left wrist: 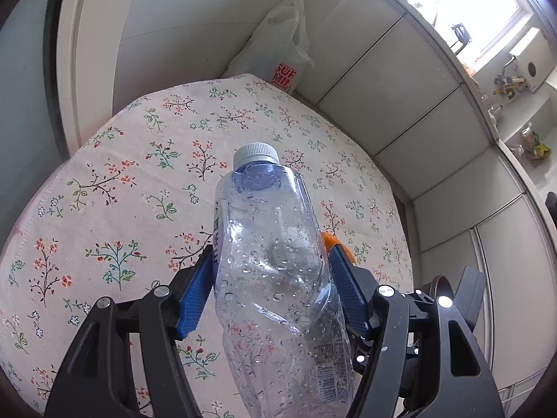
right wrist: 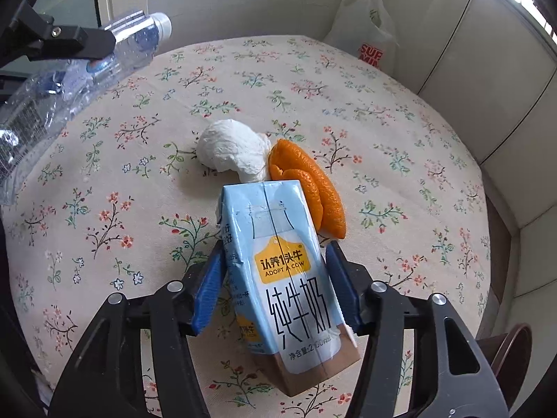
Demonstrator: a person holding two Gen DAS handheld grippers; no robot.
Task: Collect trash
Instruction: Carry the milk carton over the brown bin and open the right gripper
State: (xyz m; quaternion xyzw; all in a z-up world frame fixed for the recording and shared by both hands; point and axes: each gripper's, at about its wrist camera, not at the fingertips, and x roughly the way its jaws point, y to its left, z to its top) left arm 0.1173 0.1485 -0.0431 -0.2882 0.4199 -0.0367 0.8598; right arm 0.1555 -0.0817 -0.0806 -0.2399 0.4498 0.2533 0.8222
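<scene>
The left gripper [left wrist: 271, 271] is holding a clear, crumpled plastic water bottle [left wrist: 275, 278], its blue fingers [left wrist: 196, 299] clamped on the bottle's dented middle. The bottle is pointing away from the camera with its white cap [left wrist: 256, 155] at the far end, raised above the floral tablecloth [left wrist: 122, 188] covering the bench. Droplets are clinging inside the bottle, and its lower end is running out of view at the bottom edge. A sliver of orange [left wrist: 332, 240] is peeking out just behind the bottle's right side; most of it is hidden.

The right gripper [right wrist: 275, 278] is gripping a light-blue milk carton [right wrist: 282, 278], its fingers [right wrist: 209, 289] pressing on both sides of the carton, which is tilting with its brown base towards the camera. Just beyond the carton's far end, a crumpled white tissue [right wrist: 231, 149] is lying on the tablecloth [right wrist: 400, 174], touching a curled piece of orange peel [right wrist: 306, 184] on its right. The carton is covering the near edges of both, so whether it touches them cannot be told.

In the right wrist view the left gripper [right wrist: 62, 40] and its bottle [right wrist: 69, 80] are reaching in from the far left, the bottle's base cut off by the frame. A white plastic bag [right wrist: 369, 28] with red lettering is standing at the far right edge of the bench against the wall panels [right wrist: 487, 52]; its print is partly cut off.
</scene>
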